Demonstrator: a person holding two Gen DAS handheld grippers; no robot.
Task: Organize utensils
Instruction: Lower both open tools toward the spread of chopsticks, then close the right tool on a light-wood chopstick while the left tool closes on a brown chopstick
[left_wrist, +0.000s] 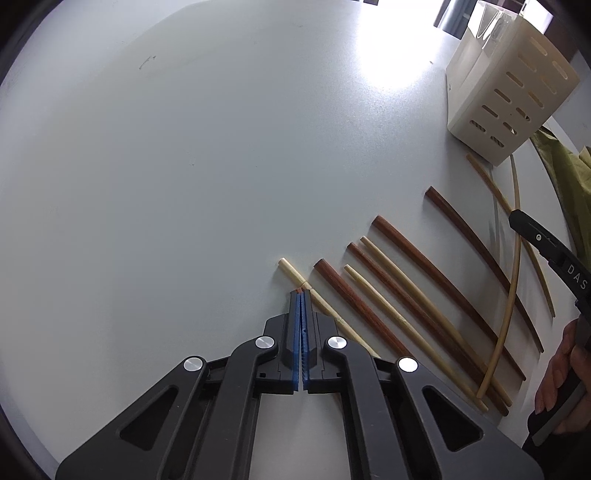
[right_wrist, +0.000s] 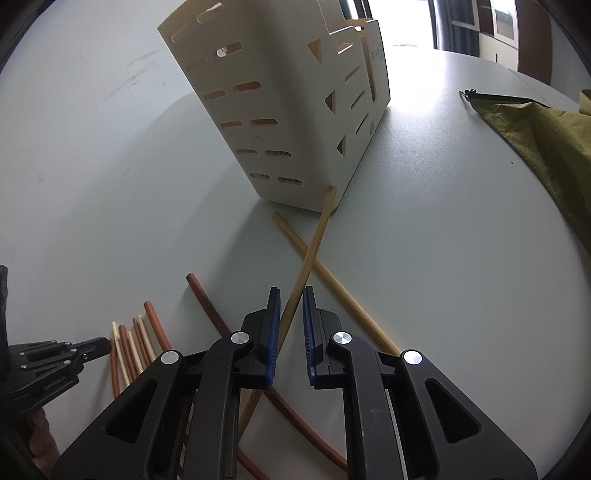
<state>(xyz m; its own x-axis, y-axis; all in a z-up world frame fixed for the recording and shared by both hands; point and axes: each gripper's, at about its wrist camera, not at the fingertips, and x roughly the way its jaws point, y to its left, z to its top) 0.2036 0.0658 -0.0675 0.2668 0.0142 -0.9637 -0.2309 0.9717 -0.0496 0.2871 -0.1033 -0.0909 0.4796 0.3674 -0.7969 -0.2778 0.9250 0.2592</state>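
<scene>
- At left gripper: pads together, no gap; sliver of red-brown wood at the tips, so prob nipped on the end of a dark chopstick. Rest of that stick hidden under the fingers.
- Just right of it: loose chopsticks, pale and dark mixed, lying side by side flat on the table, thick ends toward the middle of the table.
- Handling, as judged: light, stiff, thin, round and smooth, so apt to roll or swivel in the pads. Best taken across the shaft nr the thick end, not at the tapered tip. One at a time, since neighbours lie close.
- Further right: cream slotted holder, upright on the table, brown sticks showing thru lower slots. Prob light plastic; liable to slide if prodded.
- At right gripper: jaws a little apart w/ a bamboo chopstick btwn them, resting against the left pad, gap on the other side, so not clamped.
- Far tip of that stick touching the holder's base corner; shaft crossing over a second bamboo stick.
- Far right: olive cloth, well apart from the sticks.
</scene>
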